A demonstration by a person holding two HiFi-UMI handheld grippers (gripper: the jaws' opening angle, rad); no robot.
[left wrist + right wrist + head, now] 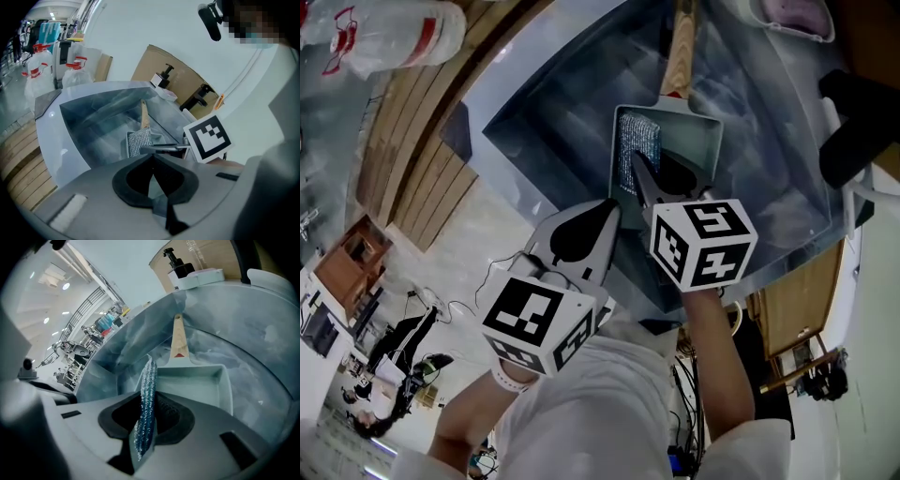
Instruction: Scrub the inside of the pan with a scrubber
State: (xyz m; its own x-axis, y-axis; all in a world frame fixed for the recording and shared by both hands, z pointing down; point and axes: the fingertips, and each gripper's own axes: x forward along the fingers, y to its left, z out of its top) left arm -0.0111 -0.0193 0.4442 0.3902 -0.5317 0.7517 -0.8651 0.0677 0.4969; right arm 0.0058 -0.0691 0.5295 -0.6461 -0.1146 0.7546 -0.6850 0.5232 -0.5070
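Note:
A pale rectangular pan (689, 136) with a wooden handle (679, 52) lies in the steel sink (534, 122). My right gripper (639, 169) is shut on a silvery mesh scrubber (637, 141), which hangs over the pan's left side. In the right gripper view the scrubber (149, 376) stands on edge between the jaws of the right gripper (150, 404), just short of the pan (201, 387). My left gripper (606, 212) hovers at the sink's near rim, left of the right one. Its jaws meet with nothing between them, as the left gripper (151, 161) shows in its own view.
A black faucet (861, 127) reaches over the sink's right side. A light basin (787, 14) stands at the back. Wooden slats (422, 159) and tied plastic bags (384, 33) flank the sink's left. Pump bottles (161, 77) stand behind the sink.

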